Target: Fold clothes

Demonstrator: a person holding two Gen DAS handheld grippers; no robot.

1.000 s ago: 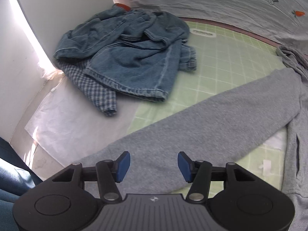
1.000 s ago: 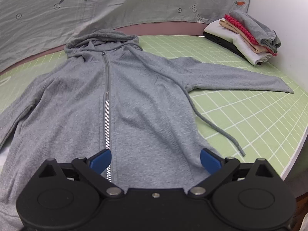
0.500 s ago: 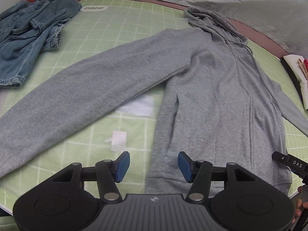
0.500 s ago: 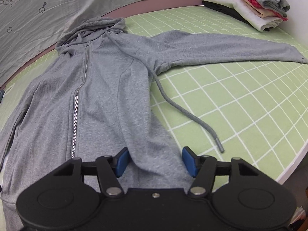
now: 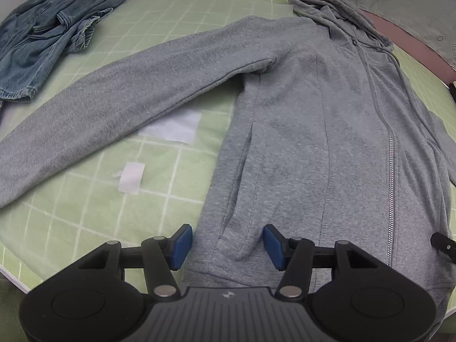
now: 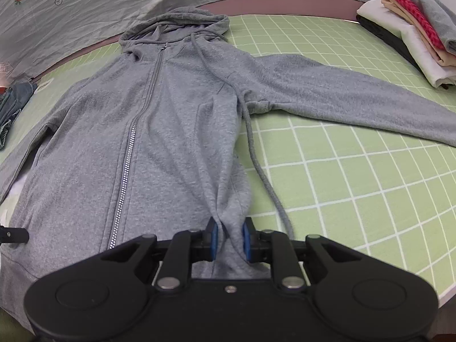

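Here a grey zip hoodie [image 6: 171, 131] lies face up and spread flat on the green gridded mat [image 6: 356, 188], hood at the far edge, hem at the near edge, and both sleeves stretched out to the sides. The right gripper [image 6: 229, 240] sits at the hem on the hoodie's right side, its blue pads [image 6: 213, 239] drawn close together with a bunched ridge of grey fabric pinched between them. A drawstring [image 6: 256, 159] trails from the hood down over the mat just beside that edge of the garment. The left gripper [image 5: 225, 246] is at the hem on the other side, its jaws set wide apart, one pad over the mat beside the hoodie's edge and the other over the fabric; it has hold of nothing. Two pale patches [image 5: 173, 126] show on the mat between the left sleeve [image 5: 128, 94] and the body. A heap of blue denim [image 5: 42, 34] lies at the far left, well apart from the hoodie, and a stack of folded clothes [image 6: 413, 28] rests at the far right.
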